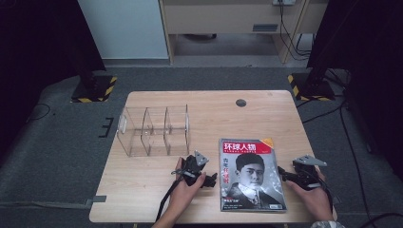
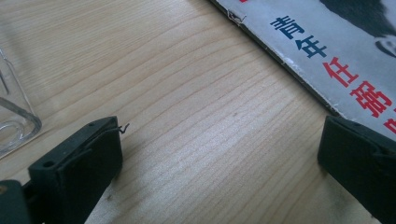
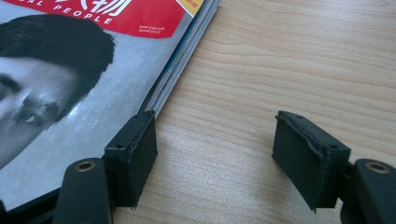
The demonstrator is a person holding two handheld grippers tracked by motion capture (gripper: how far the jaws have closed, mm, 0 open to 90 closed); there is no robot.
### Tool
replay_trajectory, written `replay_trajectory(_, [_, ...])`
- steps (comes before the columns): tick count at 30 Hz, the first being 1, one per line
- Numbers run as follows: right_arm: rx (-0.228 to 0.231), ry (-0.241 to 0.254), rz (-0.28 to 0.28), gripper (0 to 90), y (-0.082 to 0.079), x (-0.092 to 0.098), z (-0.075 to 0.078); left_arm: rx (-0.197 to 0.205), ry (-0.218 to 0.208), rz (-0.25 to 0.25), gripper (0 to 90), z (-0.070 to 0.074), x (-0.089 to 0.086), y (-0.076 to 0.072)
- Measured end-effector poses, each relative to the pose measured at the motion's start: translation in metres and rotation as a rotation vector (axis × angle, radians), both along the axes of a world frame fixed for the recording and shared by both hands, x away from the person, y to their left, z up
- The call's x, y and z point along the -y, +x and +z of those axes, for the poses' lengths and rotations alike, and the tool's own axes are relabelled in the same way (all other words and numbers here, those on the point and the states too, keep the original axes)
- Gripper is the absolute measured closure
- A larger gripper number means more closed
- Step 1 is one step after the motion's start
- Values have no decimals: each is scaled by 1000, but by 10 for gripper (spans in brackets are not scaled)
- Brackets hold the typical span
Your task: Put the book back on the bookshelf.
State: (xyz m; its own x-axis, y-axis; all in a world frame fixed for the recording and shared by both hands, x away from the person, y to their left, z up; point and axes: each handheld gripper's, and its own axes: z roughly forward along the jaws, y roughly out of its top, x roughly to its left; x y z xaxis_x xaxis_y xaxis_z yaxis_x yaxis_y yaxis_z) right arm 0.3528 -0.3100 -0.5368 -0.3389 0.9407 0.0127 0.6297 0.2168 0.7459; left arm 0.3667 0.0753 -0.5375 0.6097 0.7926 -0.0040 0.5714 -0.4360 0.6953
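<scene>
One magazine (image 1: 250,175) lies flat on the wooden table (image 1: 142,185), long side running away from the person, red title band at the far end reading "PEOPLE". The left gripper (image 2: 219,158) and right gripper (image 3: 215,154) gape wide beside its edges, gripping nothing. A clear plastic organizer (image 1: 154,130) stands farther left.

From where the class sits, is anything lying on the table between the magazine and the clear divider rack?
Nothing visible does. Bare wood separates the magazine from the rack; the left hand-held gripper sits nearer the person, beside the magazine's left edge.
</scene>
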Motion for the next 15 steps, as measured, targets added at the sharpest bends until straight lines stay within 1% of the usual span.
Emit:
replay_trajectory(13, [3, -6, -9, 283, -1, 0, 0, 0, -1, -3, 0, 0, 1, -6])
replay_trajectory(15, [-6, 21, -16, 271, -1, 1, 0, 1, -1, -11, 0, 0, 2, -8])
